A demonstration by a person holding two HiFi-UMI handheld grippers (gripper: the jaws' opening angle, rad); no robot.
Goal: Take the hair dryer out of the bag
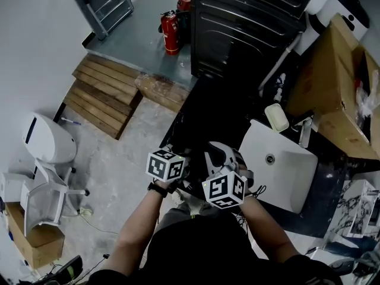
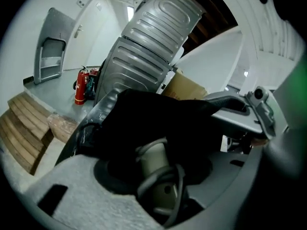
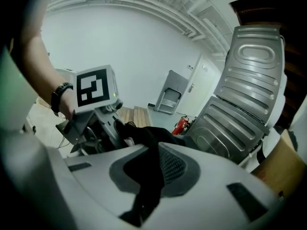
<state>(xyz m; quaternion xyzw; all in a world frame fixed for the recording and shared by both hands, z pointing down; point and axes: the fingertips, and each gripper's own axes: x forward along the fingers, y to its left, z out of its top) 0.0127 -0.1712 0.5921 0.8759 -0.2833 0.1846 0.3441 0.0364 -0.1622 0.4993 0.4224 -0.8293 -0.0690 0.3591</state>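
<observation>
Hair dryer (image 2: 153,159) pokes partly out of the bag (image 2: 158,119), clasped by the left hand-held gripper (image 2: 160,176). The right hand-held gripper (image 3: 156,169) pinches bag fabric. Pulling it clear seemingly remains.

Looks like a storeroom or workshop, not a home: bare concrete floor (image 1: 133,165); stacked wooden pallets (image 1: 101,94); red fire extinguisher (image 1: 170,32) beside a dark ribbed appliance (image 1: 249,22); loose white sink basin (image 1: 291,174); white toilet (image 1: 47,138); cardboard box (image 1: 329,82).

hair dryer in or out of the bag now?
Partly out. The hair dryer, cord wrapped round its beige handle, sticks out of the black bag between the jaws of the left gripper; the rest is hidden.
</observation>
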